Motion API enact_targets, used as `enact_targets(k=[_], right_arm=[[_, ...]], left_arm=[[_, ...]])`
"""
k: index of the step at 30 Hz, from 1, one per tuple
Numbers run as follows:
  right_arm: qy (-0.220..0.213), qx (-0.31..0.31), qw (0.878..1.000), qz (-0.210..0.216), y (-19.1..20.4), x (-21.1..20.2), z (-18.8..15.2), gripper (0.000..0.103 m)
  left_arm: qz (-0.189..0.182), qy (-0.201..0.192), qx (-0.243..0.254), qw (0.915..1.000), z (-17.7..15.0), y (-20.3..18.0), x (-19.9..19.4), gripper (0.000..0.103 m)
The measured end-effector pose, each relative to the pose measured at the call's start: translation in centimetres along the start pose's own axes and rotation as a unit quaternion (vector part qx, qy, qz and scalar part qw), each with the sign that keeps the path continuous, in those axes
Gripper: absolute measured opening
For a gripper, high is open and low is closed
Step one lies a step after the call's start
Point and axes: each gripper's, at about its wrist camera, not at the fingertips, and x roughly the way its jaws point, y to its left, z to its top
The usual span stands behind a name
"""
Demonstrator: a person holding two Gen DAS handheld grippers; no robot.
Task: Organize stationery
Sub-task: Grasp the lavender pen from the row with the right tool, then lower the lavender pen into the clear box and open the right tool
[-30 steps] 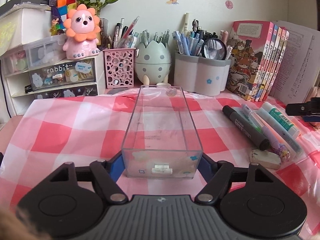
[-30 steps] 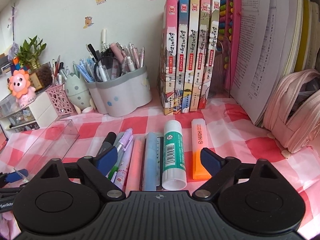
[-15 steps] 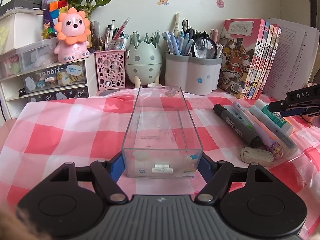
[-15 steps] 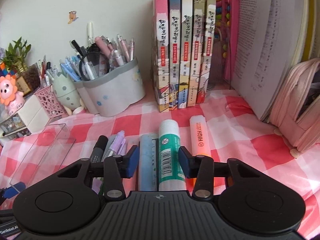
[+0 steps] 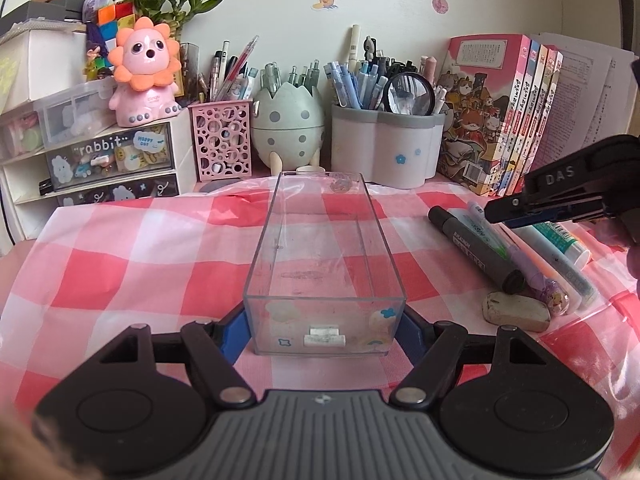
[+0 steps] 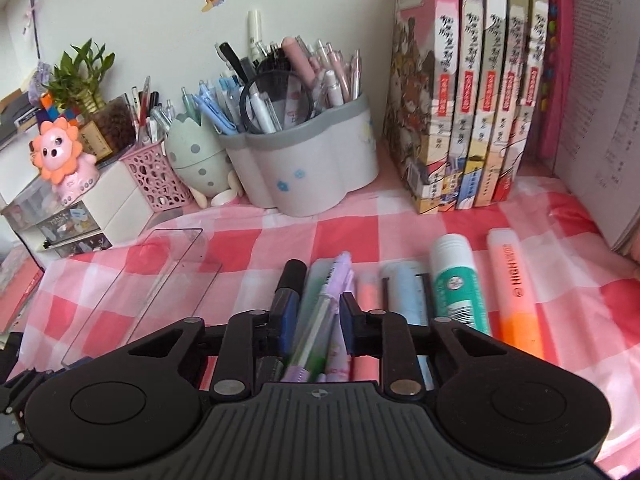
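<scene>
left gripper [image 5: 322, 326] clamped; right gripper [image 6: 314, 322] jaws just closing, angled down.

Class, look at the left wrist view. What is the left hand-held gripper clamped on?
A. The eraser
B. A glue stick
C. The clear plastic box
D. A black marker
C: the left hand-held gripper has its blue pads pressed against both sides of the clear box, while the marker, glue stick and eraser lie apart on the cloth.

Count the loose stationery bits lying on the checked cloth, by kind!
Black marker: 1
Highlighters: 2, pale green highlighter, orange highlighter
Glue stick: 1
Eraser: 1
Other pen-like sticks: 3, purple pen, pink stick, light blue stick
Total: 8
</scene>
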Motion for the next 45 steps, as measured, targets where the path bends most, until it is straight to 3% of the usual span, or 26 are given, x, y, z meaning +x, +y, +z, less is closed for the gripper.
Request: enact_targets(k=[8,18,31,37,45], right_arm=[[0.023,0.007,0.999,-0.029,0.6,0.9,0.2,0.014],[0.029,0.045,0.998,-0.027,0.3,0.4,0.5,0.011],[0.033,0.091,0.994,0.05,4.3,-0.1,4.0,0.01],[0.067,0.139,0.983,0.1,6.9,1.4,4.8,0.01],[0.136,0.15,0.977,0.074,10.6,5.7,4.5,0.01]], left_arm=[[-0.005,0.003,0.007,1.0,0.1,-0.1,0.2,0.048],[-0.01,0.001,0.006,0.9999,0.1,0.0,0.3,0.048],[-0.013,0.002,0.002,0.9999,0.1,0.0,0.3,0.048],[-0.015,0.002,-0.002,0.9999,0.1,0.0,0.4,0.048],[-0.017,0.001,-0.007,0.9998,0.1,0.1,0.4,0.048]])
